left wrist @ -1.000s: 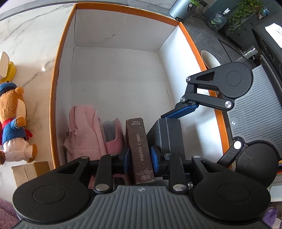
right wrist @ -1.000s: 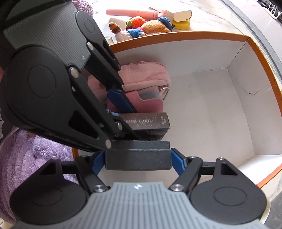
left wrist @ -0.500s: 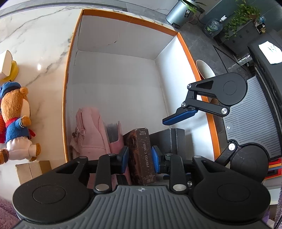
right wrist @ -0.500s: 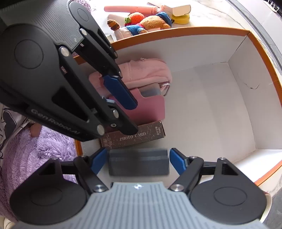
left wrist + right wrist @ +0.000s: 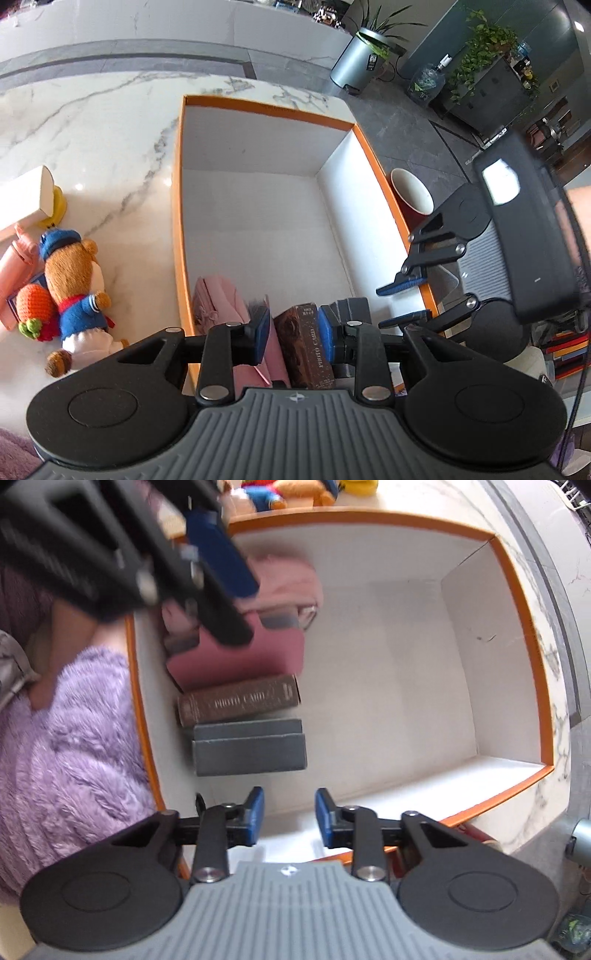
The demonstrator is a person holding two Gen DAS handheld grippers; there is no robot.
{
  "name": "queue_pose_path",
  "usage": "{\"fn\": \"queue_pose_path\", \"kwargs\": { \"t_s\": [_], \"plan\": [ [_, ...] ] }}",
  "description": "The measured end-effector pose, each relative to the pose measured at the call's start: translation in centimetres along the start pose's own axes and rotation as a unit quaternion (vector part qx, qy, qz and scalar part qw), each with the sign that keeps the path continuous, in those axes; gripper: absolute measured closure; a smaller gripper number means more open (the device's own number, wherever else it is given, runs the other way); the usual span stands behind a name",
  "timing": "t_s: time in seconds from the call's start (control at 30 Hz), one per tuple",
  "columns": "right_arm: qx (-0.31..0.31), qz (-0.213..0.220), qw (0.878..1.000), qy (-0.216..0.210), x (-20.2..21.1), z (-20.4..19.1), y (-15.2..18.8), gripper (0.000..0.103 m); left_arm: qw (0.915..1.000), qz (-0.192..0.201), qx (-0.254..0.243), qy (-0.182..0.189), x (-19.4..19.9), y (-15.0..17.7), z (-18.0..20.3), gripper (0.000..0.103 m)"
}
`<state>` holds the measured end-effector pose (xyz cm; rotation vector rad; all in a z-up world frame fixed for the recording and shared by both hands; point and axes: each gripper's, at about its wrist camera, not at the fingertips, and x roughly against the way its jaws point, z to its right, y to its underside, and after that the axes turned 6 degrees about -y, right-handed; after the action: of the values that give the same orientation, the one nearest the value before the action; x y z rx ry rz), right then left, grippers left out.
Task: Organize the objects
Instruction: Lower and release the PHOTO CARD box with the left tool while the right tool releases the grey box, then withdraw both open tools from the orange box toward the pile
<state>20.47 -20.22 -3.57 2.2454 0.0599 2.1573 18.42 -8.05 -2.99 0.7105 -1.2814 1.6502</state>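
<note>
The right gripper (image 5: pixel 289 819), jaws just drawn in to a narrow gap with nothing between them, hangs above the orange-rimmed box (image 5: pixel 517 657), the grey case (image 5: pixel 249 747) lying free just ahead of its fingertips. Beyond the case, the brown photo-card box (image 5: pixel 238 701) and a pink pouch (image 5: pixel 240 653) stand in a row along the box's wall. The left gripper (image 5: pixel 293 334), also narrow-jawed, frames the photo-card box in its own view without visibly pressing it.
</note>
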Motion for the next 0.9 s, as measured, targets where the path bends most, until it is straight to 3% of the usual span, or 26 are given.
{"fn": "queue_pose_path", "kwargs": {
  "t_s": [0.1,0.2,0.33,0.53,0.73,0.9],
  "plan": [
    [0.013,-0.018,1.000,-0.006,-1.8,0.0,-0.4,0.082,0.9996,0.025,0.004,-0.014,1.3,-0.5,-0.9,0.069],
    [0.021,-0.034,0.999,-0.012,-3.5,0.2,-0.8,0.083,0.9982,0.043,0.011,-0.039,1.9,-0.7,-1.8,0.059],
    [0.026,-0.026,0.999,-0.030,-4.8,0.7,-1.2,0.083,0.9965,0.040,0.020,-0.071,2.0,-0.7,-3.1,0.056],
    [0.044,-0.022,0.998,-0.040,-6.8,0.5,-1.5,0.089,0.9977,0.000,0.044,-0.051,0.5,-0.1,-4.9,0.057],
    [0.044,0.009,0.997,-0.058,-6.7,0.7,-1.6,0.097,0.9984,-0.030,0.043,-0.020,-0.7,0.3,-4.7,0.073],
    [0.041,0.042,0.995,-0.075,-6.1,0.6,-2.2,0.103,0.9982,-0.033,0.046,-0.018,-0.7,0.3,-4.7,0.074]
  ]
}}
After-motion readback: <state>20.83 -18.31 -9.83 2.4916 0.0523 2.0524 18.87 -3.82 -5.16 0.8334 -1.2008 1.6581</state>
